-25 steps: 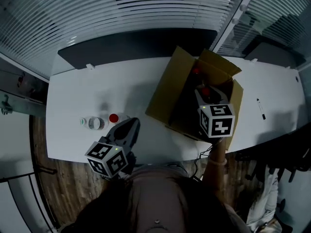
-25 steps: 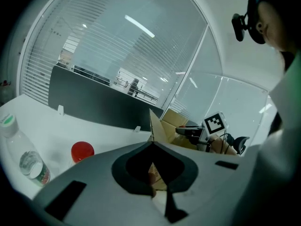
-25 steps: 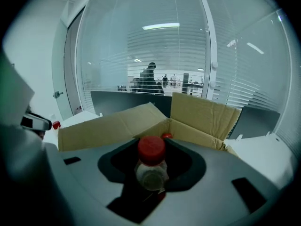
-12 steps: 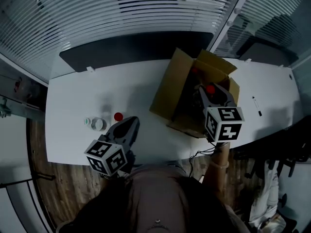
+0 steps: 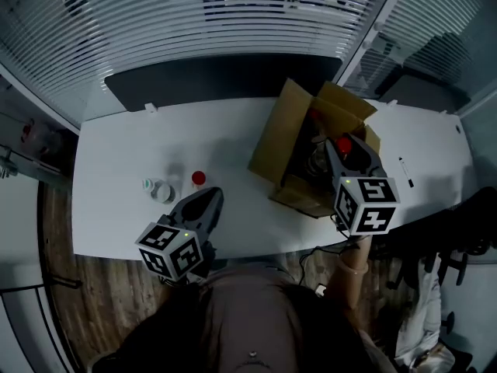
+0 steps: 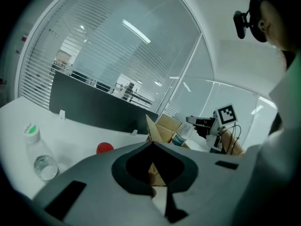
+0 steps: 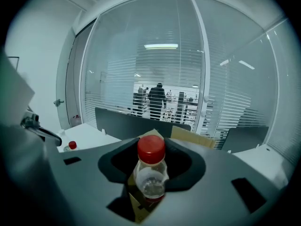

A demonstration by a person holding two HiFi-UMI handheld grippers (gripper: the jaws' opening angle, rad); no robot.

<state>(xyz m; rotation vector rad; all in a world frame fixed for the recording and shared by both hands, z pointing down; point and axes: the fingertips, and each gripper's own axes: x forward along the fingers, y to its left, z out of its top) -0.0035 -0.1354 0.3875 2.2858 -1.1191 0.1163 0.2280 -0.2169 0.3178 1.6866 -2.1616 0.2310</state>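
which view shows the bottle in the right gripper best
Right gripper view: the bottle sits large and centred between the jaws. Head view shows mostly its red cap; left gripper view shows it small and far off.

Left gripper (image 5: 208, 199): we hold it low at our left, close to torso, jaws pointing forward and pressed together, nothing between them. Right gripper (image 5: 340, 152): we hold it raised at our right, forearm (image 5: 351, 263) stretched forward, marker cube facing up. Its jaws clamp bottle (image 7: 151, 171) by body, upright, cap above jaws.
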